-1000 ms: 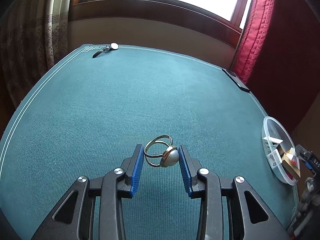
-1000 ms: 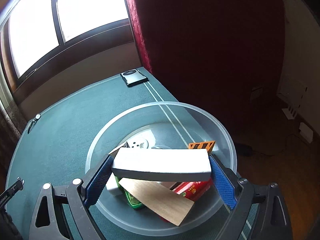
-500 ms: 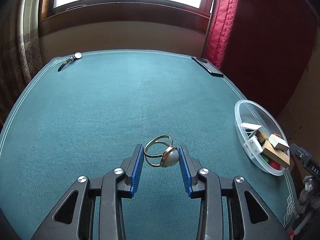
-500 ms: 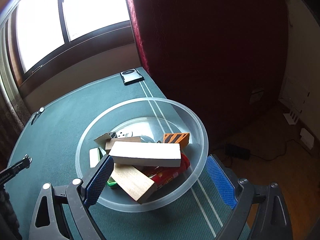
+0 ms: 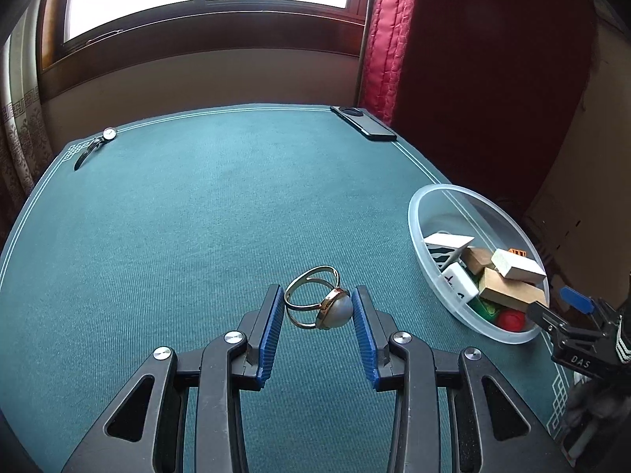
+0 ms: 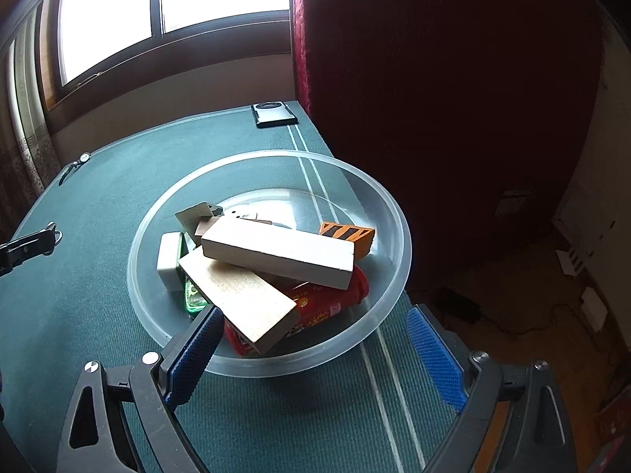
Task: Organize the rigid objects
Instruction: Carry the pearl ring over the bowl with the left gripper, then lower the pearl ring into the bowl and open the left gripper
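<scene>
My left gripper [image 5: 317, 303] is shut on a gold ring with a pearl stone [image 5: 319, 302] and holds it above the green table. A clear plastic bowl [image 5: 426, 201] sits at the table's right edge; it also shows in the right wrist view [image 6: 394, 213]. It holds a pale wooden block [image 6: 278, 251] on top of a brown block [image 6: 236, 295], a red can [image 6: 335, 303], an orange striped block [image 6: 347, 234] and other pieces. My right gripper [image 6: 315, 351] is open and empty, just in front of the bowl.
A wristwatch [image 5: 94, 146] lies at the far left corner of the table. A black phone [image 5: 364, 123] lies at the far right corner. A red curtain [image 5: 378, 39] hangs past the table's right side. The floor drops off right of the bowl.
My right gripper let go of the pale wooden block into the bowl and drew back, open. My left gripper swung right with the ring, bringing the bowl closer into view.
</scene>
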Action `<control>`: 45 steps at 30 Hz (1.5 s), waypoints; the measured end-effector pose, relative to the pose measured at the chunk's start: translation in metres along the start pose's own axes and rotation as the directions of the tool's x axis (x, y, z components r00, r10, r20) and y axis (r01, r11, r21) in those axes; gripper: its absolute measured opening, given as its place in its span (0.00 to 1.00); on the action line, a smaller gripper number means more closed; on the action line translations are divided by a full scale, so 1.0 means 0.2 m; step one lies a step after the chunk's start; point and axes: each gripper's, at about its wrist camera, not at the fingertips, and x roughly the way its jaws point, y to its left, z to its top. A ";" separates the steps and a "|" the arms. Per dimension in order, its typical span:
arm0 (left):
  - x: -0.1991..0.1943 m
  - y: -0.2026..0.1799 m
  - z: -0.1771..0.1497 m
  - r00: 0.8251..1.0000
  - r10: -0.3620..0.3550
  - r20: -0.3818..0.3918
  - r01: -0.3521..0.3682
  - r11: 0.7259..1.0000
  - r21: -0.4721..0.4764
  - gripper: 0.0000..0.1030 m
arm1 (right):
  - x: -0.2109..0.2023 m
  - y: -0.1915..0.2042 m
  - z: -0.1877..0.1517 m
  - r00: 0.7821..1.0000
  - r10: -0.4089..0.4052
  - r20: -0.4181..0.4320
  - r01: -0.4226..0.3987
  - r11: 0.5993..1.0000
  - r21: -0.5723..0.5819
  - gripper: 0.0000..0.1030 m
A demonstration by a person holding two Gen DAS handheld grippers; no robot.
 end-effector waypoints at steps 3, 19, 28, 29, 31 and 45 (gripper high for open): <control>0.01 -0.03 0.00 1.000 -0.011 -0.003 0.011 1.000 0.011 0.35 | 0.02 -0.02 0.03 1.000 -0.003 0.007 0.003 1.000 0.020 0.94; 0.06 -0.26 0.06 0.994 -0.108 -0.025 0.110 0.989 0.100 0.35 | 0.03 -0.11 0.05 0.997 0.064 0.030 -0.068 0.988 0.140 0.97; 0.16 -0.41 0.12 0.985 -0.162 -0.064 0.169 0.976 0.138 0.35 | -0.02 -0.12 0.00 0.994 0.083 0.076 -0.095 0.982 0.166 0.97; 0.17 -0.43 0.13 0.983 -0.168 -0.069 0.176 0.974 0.143 0.35 | -0.03 -0.12 0.00 0.993 0.085 0.082 -0.098 0.981 0.166 0.97; 0.20 -0.46 0.14 0.982 -0.174 -0.075 0.184 0.971 0.155 0.35 | -0.03 -0.12 -0.01 0.992 0.091 0.089 -0.105 0.980 0.170 0.97; 0.35 -0.50 0.20 0.980 -0.189 -0.068 0.197 0.971 0.138 0.67 | -0.04 -0.13 -0.03 0.989 0.110 0.099 -0.128 0.973 0.193 0.97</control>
